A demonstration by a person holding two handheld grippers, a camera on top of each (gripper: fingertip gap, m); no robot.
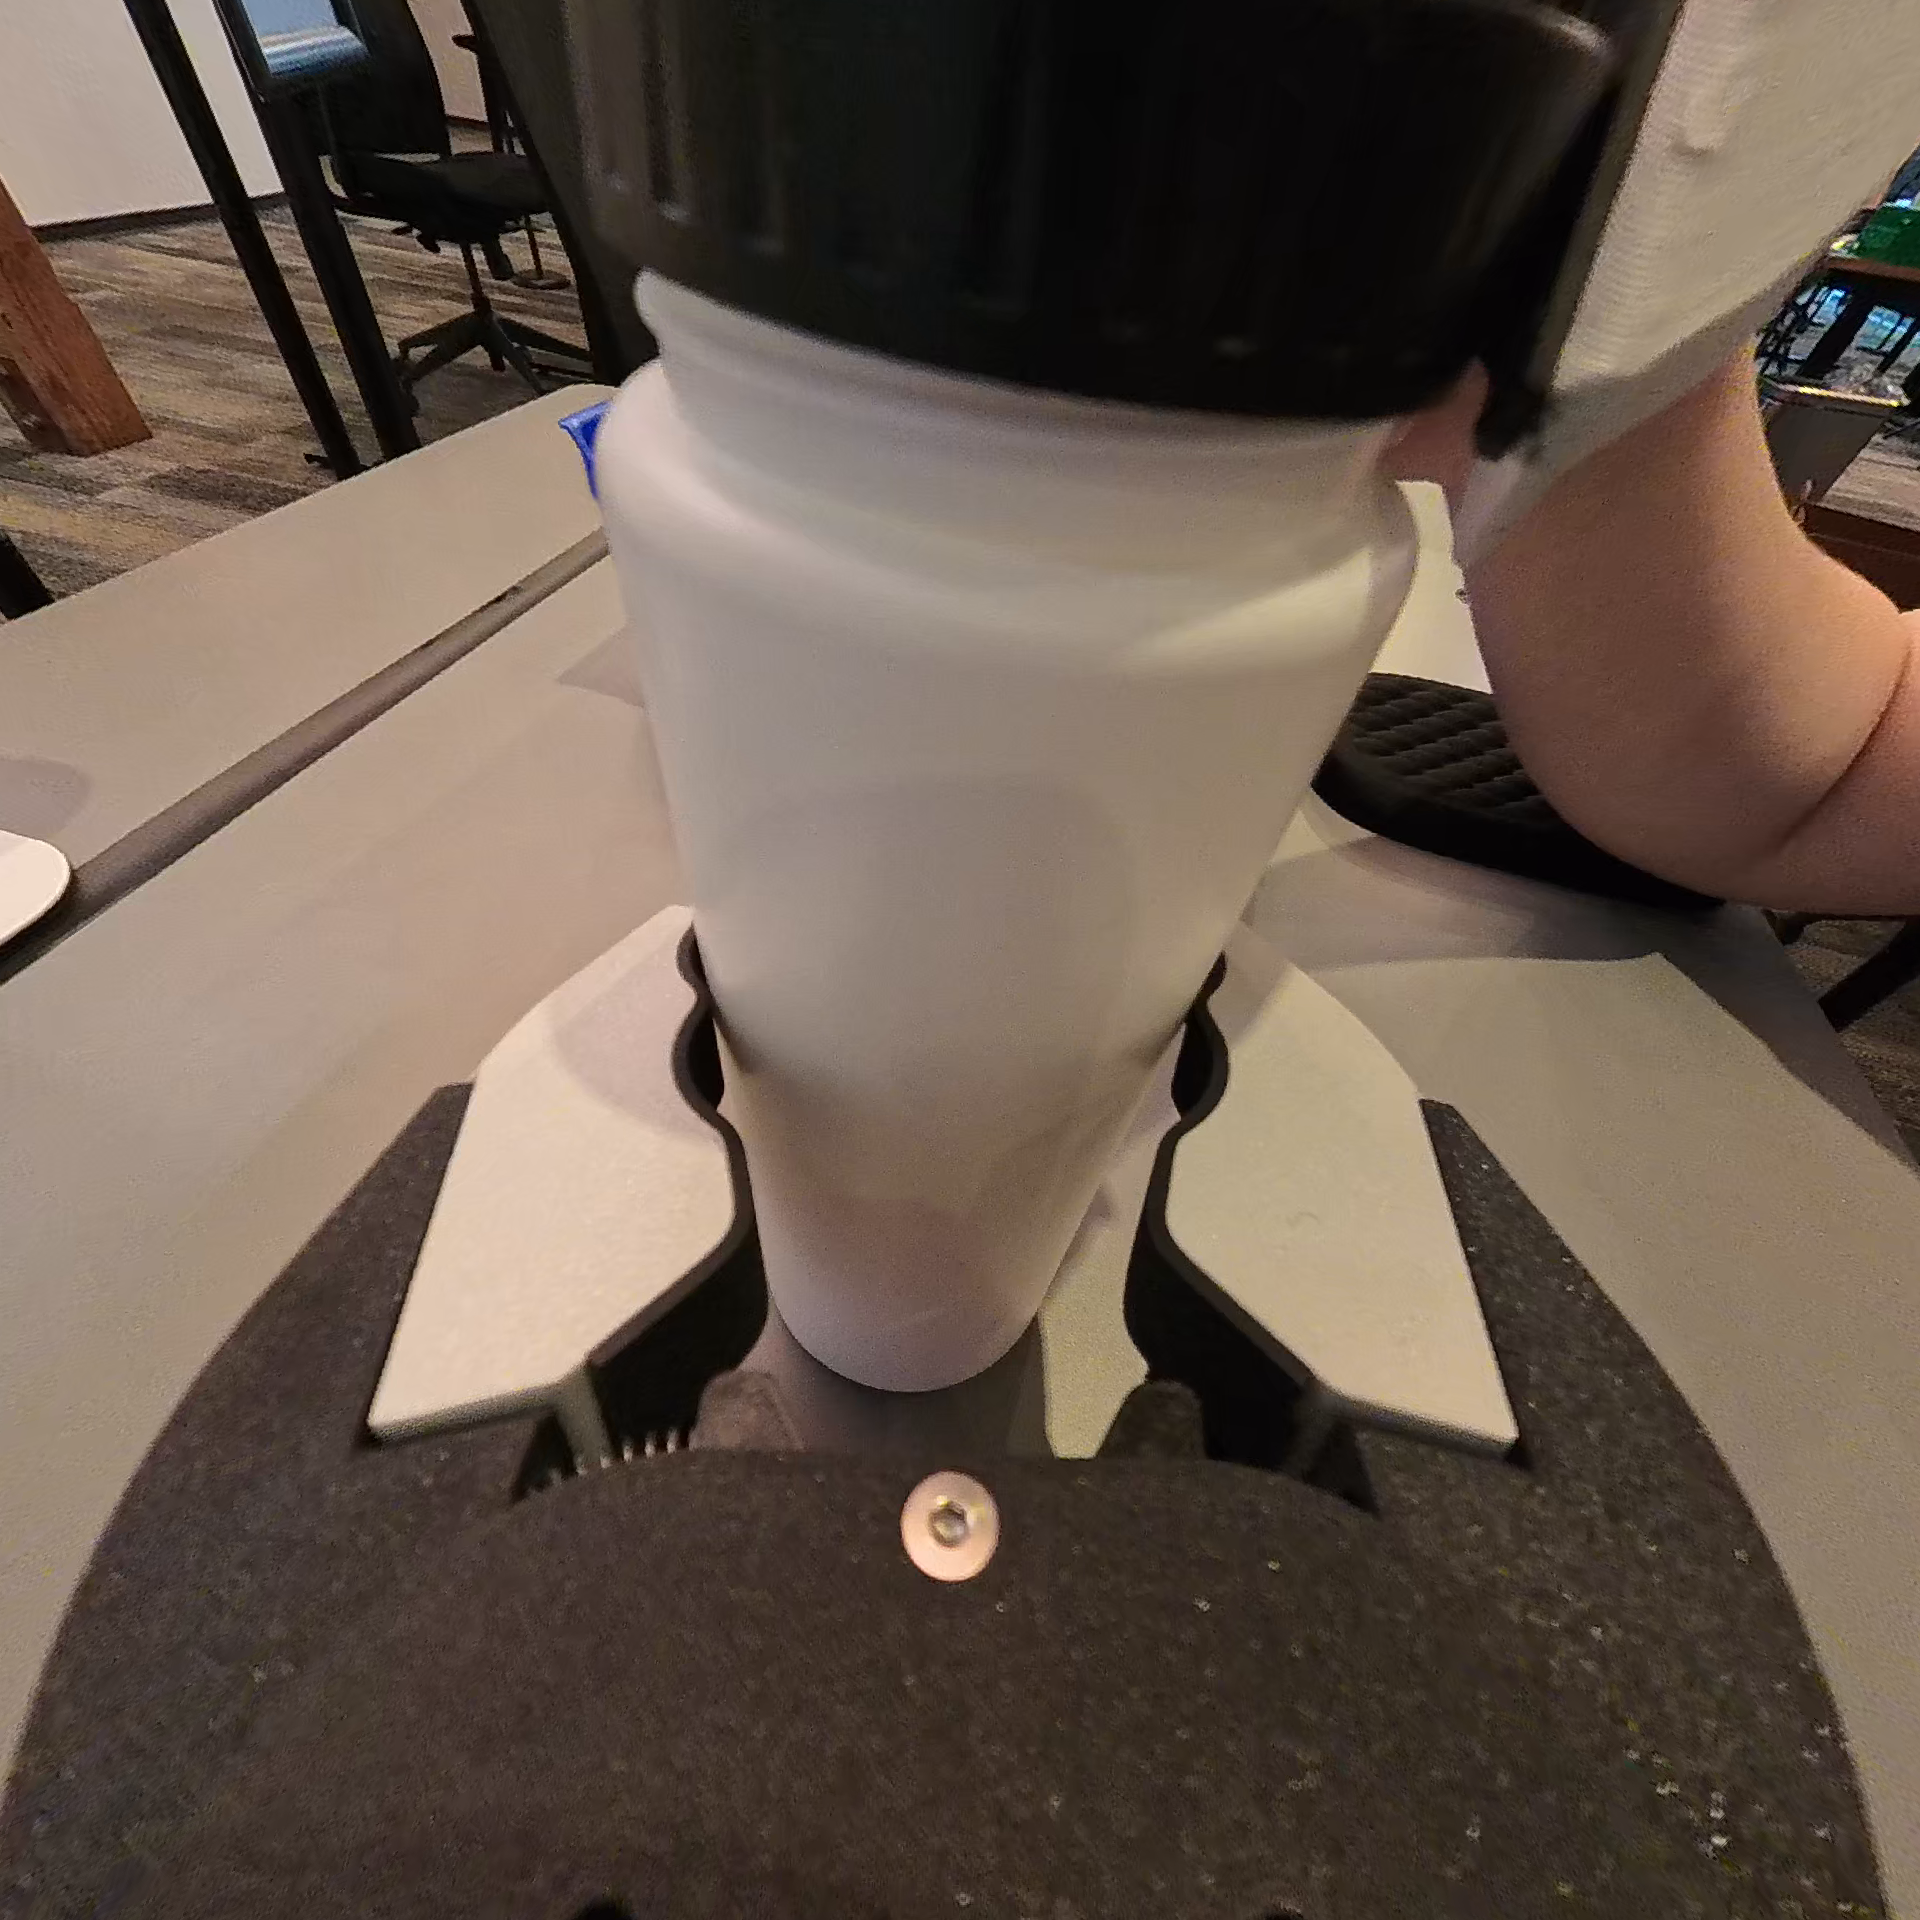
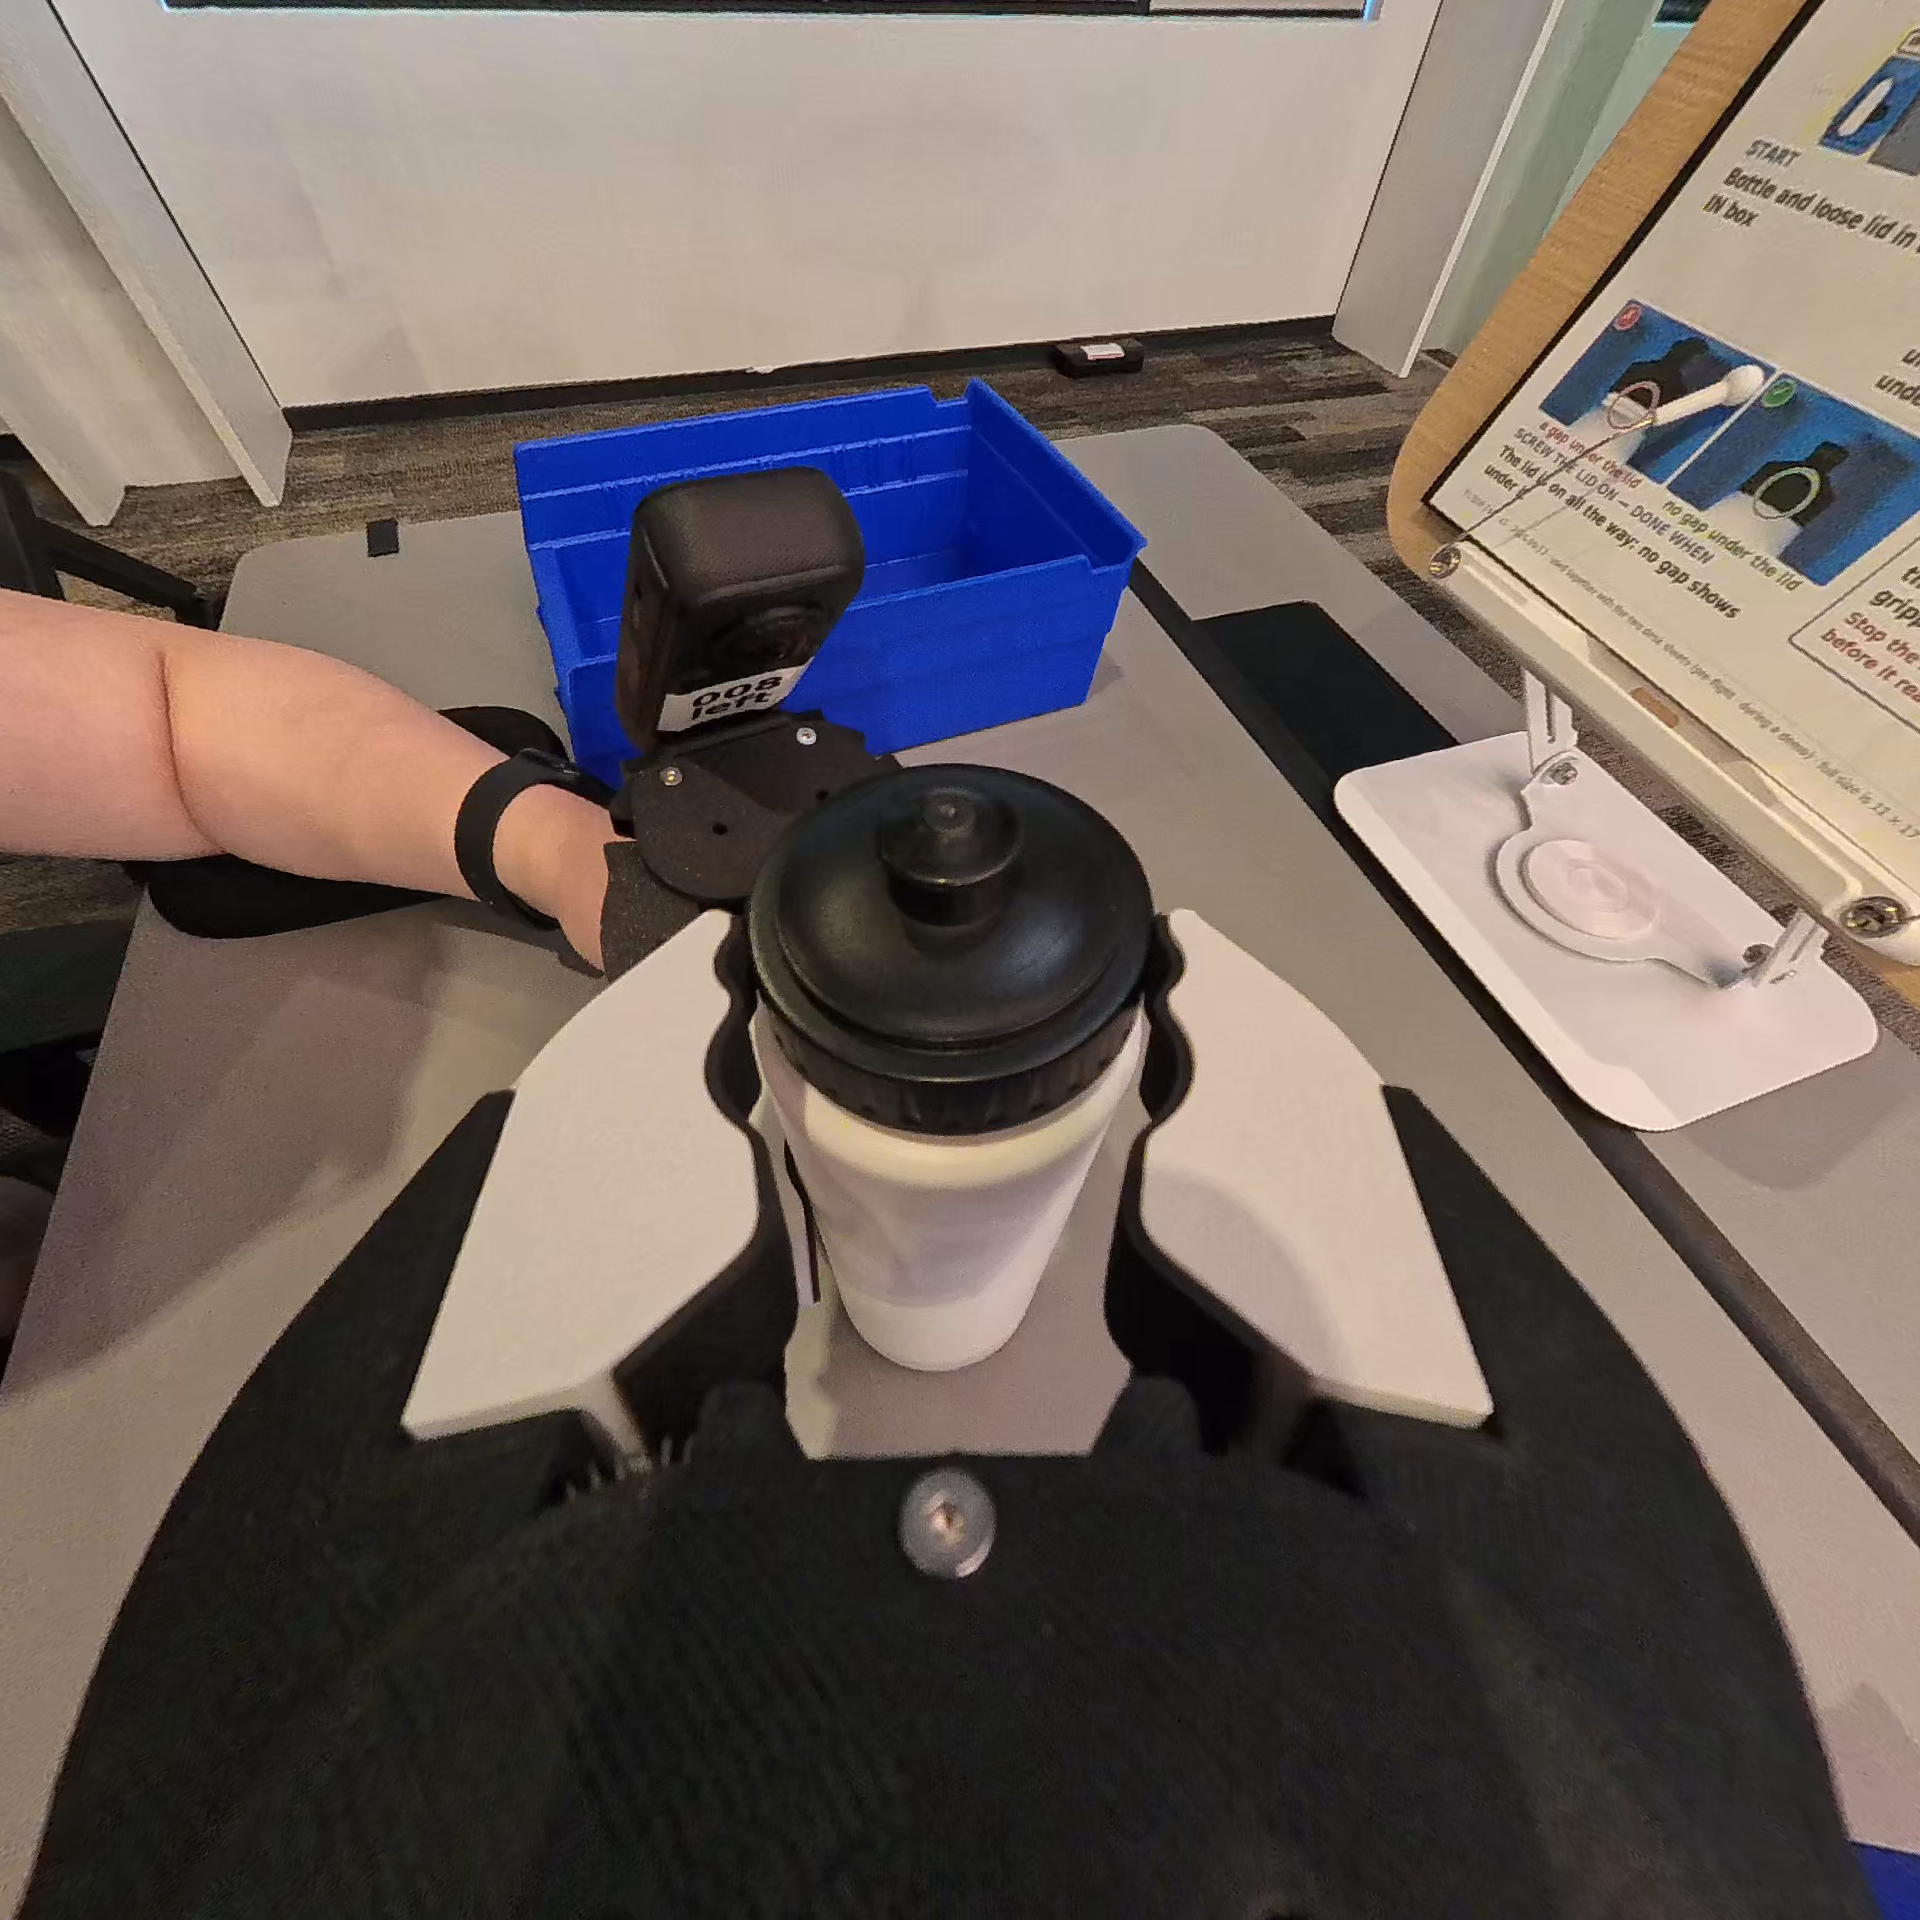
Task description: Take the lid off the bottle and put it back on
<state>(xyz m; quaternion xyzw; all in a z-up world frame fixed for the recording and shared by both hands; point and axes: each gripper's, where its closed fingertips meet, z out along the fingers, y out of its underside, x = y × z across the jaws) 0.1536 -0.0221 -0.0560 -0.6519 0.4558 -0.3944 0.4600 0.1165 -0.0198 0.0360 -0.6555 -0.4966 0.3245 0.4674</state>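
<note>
left gripper (image 1: 956,1049) fingers clamped on white bottle (image 1: 987,810) body, upright over the counter (image 1: 260,935) | black lid (image 2: 951,945) seated on the neck | right gripper (image 2: 948,1029) fingers closed around lid rim | step: likely twisting the lid, direction unclear | next: rotate right, hold left steady

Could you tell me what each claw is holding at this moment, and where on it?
Left claw grips the white bottle by its lower body; right claw grips its black lid.
</note>
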